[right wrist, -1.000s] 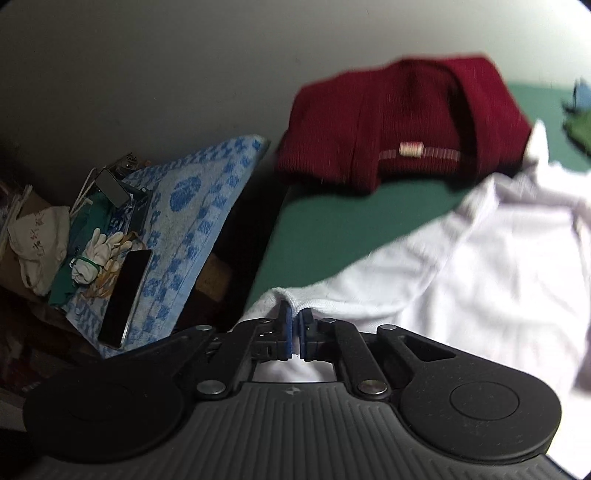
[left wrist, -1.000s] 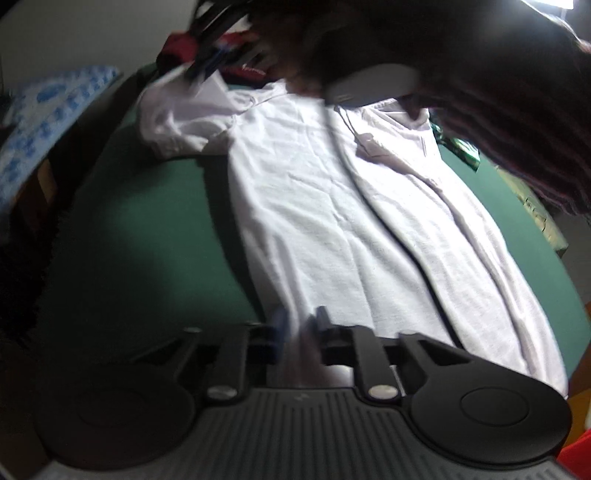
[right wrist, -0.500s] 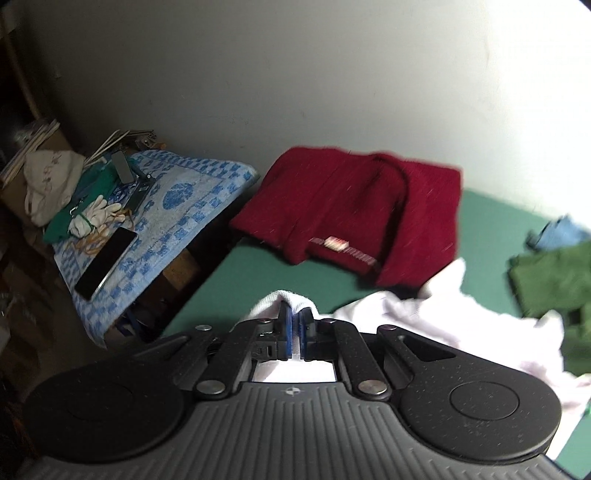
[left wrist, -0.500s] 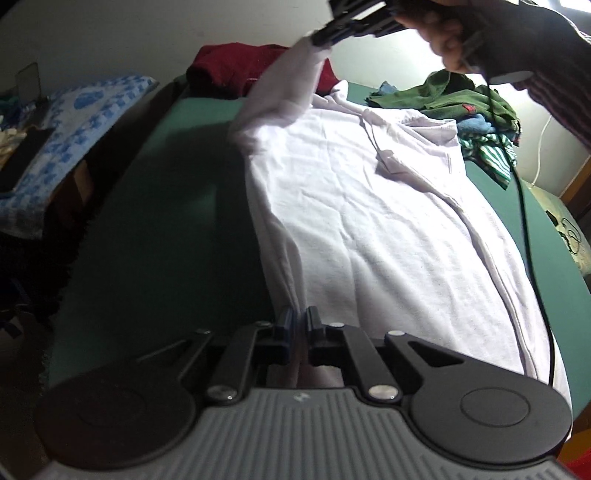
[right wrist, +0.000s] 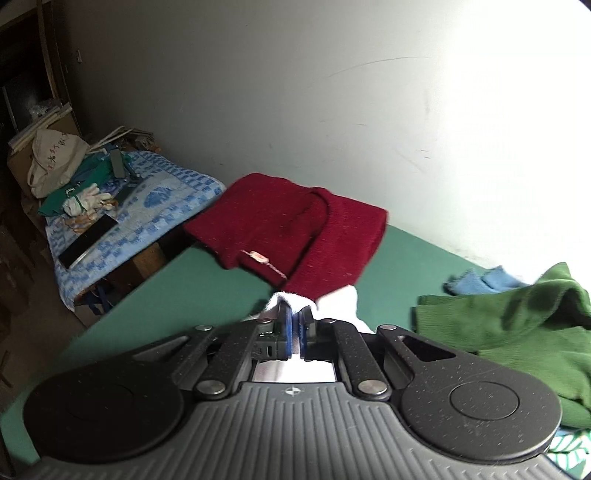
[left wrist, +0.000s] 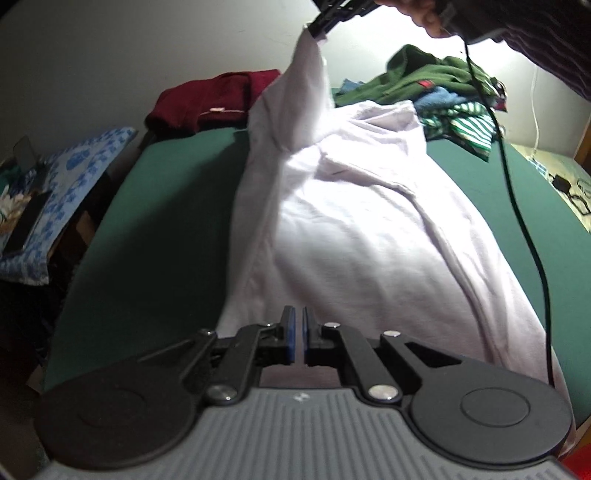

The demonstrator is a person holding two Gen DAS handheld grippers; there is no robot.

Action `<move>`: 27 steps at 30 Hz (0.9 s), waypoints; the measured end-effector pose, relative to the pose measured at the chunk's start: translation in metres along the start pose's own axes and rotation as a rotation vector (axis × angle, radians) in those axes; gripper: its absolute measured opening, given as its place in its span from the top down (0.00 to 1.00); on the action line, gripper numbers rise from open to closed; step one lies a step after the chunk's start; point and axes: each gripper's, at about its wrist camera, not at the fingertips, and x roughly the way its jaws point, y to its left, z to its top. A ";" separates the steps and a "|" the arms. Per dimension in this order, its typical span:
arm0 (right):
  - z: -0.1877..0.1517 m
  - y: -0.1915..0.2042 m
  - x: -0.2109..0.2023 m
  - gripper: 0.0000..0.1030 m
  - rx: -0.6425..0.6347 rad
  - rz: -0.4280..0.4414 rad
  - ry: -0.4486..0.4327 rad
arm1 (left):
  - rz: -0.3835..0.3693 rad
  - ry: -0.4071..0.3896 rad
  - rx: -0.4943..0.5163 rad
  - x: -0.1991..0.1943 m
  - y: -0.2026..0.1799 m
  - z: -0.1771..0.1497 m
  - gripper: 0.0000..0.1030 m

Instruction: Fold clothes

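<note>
A white shirt (left wrist: 354,229) lies lengthwise on the green table (left wrist: 155,236). My left gripper (left wrist: 298,334) is shut on its near hem, at the left edge. My right gripper (right wrist: 294,330) is shut on the shirt's far left corner (right wrist: 295,300); in the left wrist view it (left wrist: 321,27) holds that corner high, so the left side of the shirt hangs up off the table.
A folded dark red sweater (right wrist: 291,236) lies at the table's far left end. A pile of green (right wrist: 517,321) and blue clothes sits at the far right. A blue patterned cloth (right wrist: 147,206) with clutter covers a side surface left. A black cable (left wrist: 517,206) hangs over the shirt.
My right gripper has lifted the shirt's far corner higher off the table. The left edge of the shirt has risen with it. My left gripper has kept hold of the hem.
</note>
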 end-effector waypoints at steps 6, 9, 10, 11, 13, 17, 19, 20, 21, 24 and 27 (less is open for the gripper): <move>-0.020 -0.016 0.002 0.96 0.003 -0.064 0.030 | 0.095 -0.015 0.102 -0.002 -0.021 -0.004 0.91; -0.036 -0.029 0.014 0.96 0.057 -0.086 0.038 | 0.128 0.003 0.123 -0.003 -0.006 -0.007 0.81; -0.043 -0.033 0.020 0.96 0.079 -0.091 0.043 | 0.121 0.025 0.129 -0.001 0.000 -0.009 0.78; -0.049 -0.037 0.026 0.96 0.100 -0.096 0.048 | 0.118 0.054 0.137 0.002 0.006 -0.013 0.72; -0.060 -0.043 0.036 0.96 0.139 -0.121 0.066 | 0.114 0.113 0.144 0.009 0.017 -0.021 0.72; -0.080 -0.057 0.052 0.96 0.241 -0.129 0.071 | 0.080 0.177 0.119 0.010 0.034 -0.037 0.47; -0.090 -0.065 0.053 0.88 0.310 -0.071 0.052 | 0.059 0.185 0.127 0.007 0.037 -0.042 0.31; -0.095 -0.069 0.053 0.84 0.343 -0.043 0.045 | 0.062 0.185 0.140 0.006 0.037 -0.045 0.31; -0.100 -0.071 0.050 0.78 0.357 -0.036 0.037 | 0.061 0.182 0.146 0.004 0.037 -0.048 0.31; -0.115 -0.072 0.038 0.68 0.345 -0.029 0.013 | 0.039 0.182 0.143 0.002 0.038 -0.052 0.40; -0.133 -0.066 0.031 0.64 0.291 0.003 0.017 | 0.019 0.185 0.143 0.001 0.036 -0.052 0.42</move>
